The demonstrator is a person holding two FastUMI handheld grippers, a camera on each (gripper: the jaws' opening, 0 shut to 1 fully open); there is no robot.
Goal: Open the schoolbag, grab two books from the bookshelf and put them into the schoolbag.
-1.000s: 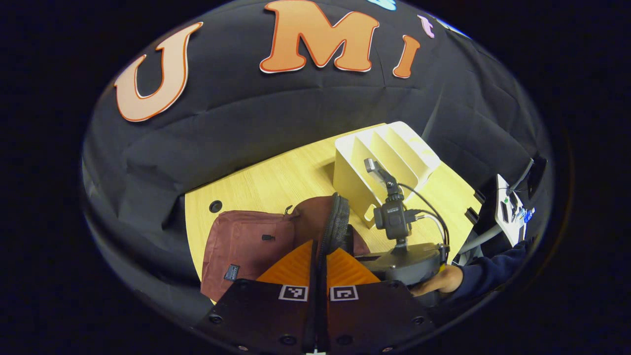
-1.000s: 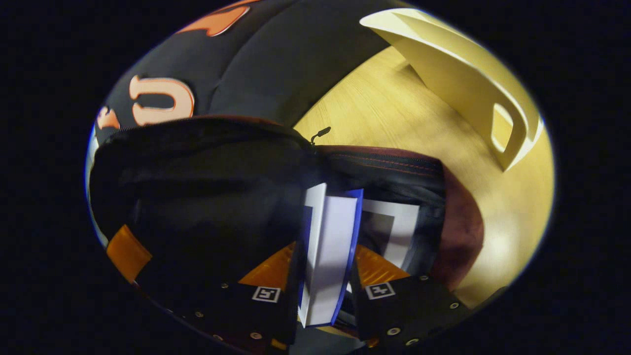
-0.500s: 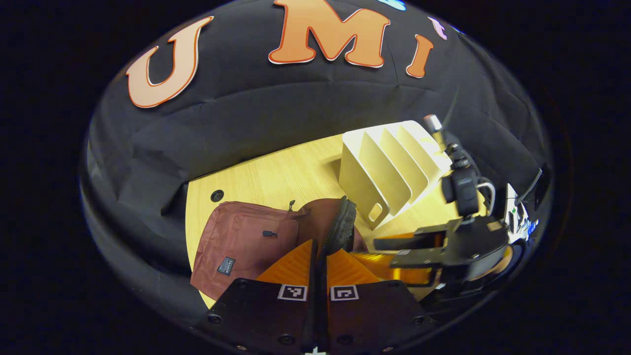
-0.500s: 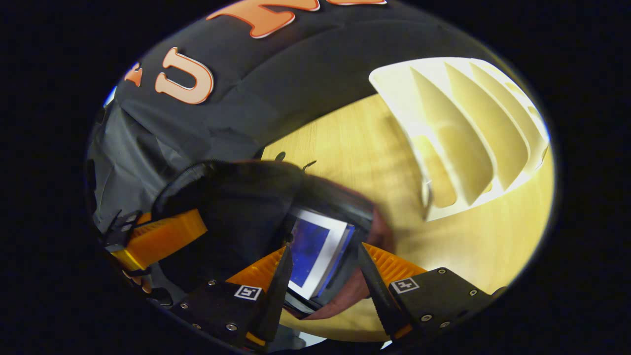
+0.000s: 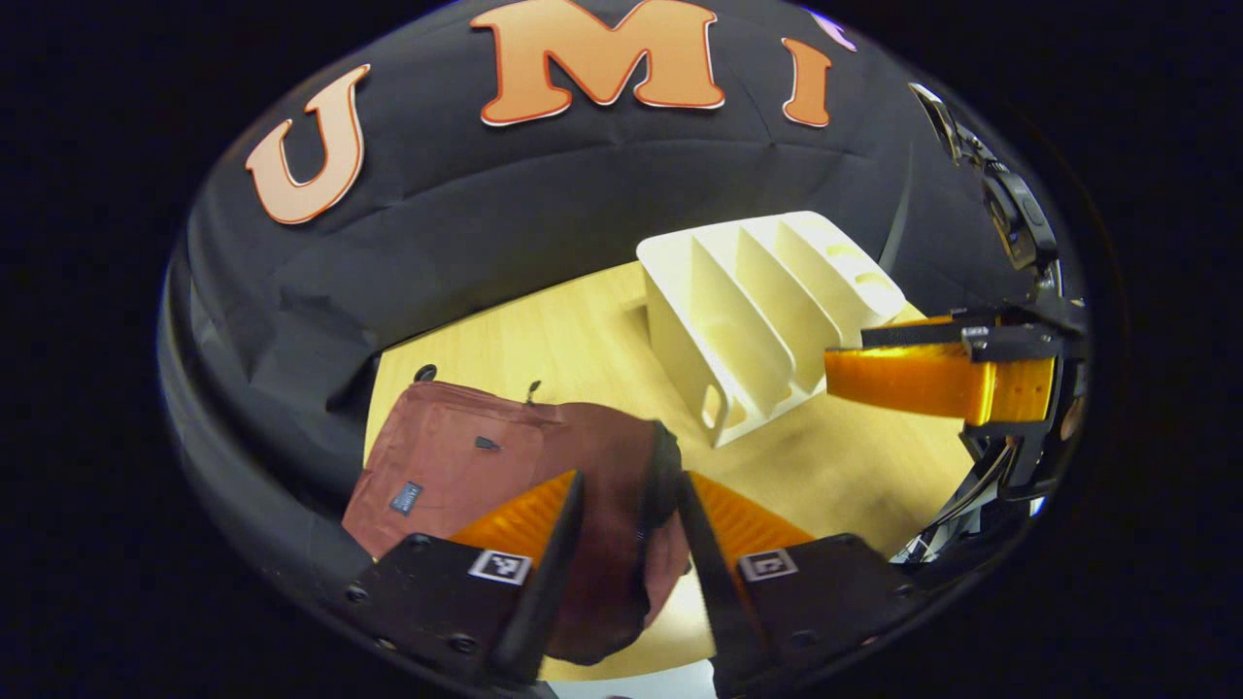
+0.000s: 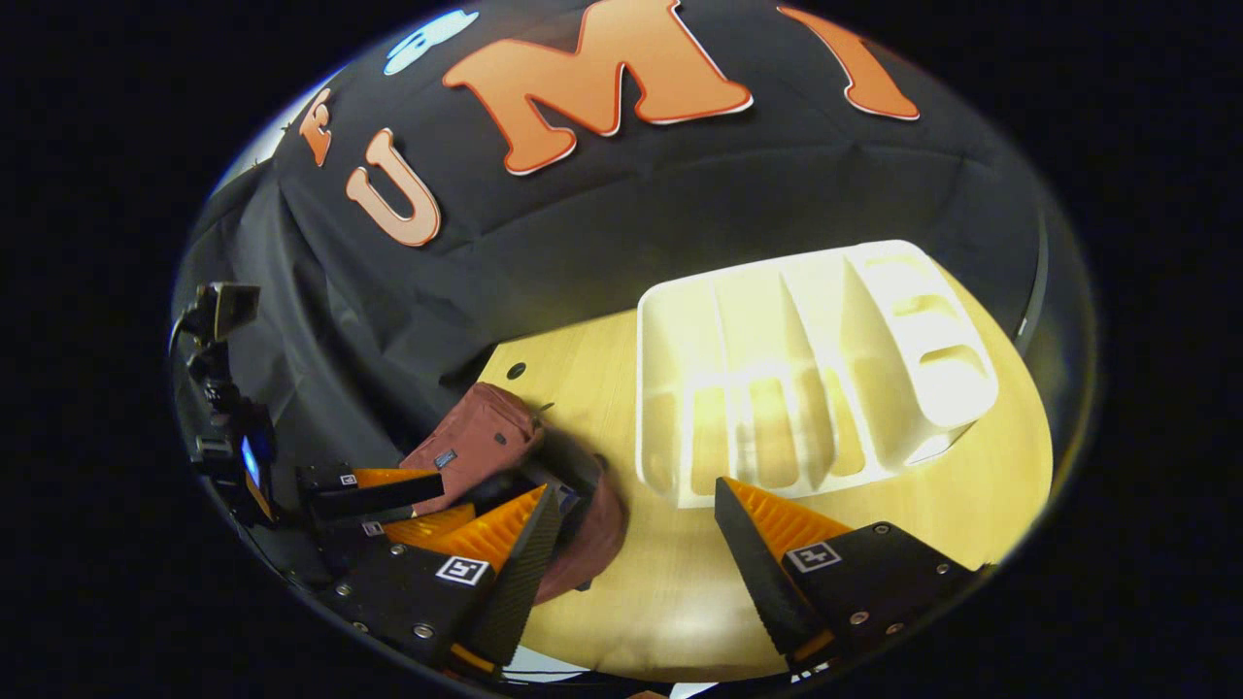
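Left gripper view: the left gripper (image 5: pixel 629 529) has just released the schoolbag (image 5: pixel 505 476) flap, the right gripper (image 6: pixel 631 534) withdrawn, released; books likely packed.

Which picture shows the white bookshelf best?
The right gripper view: it looks down into the bookshelf, so all its slots show, with no books in them. The left gripper view shows the bookshelf from one end, farther off.
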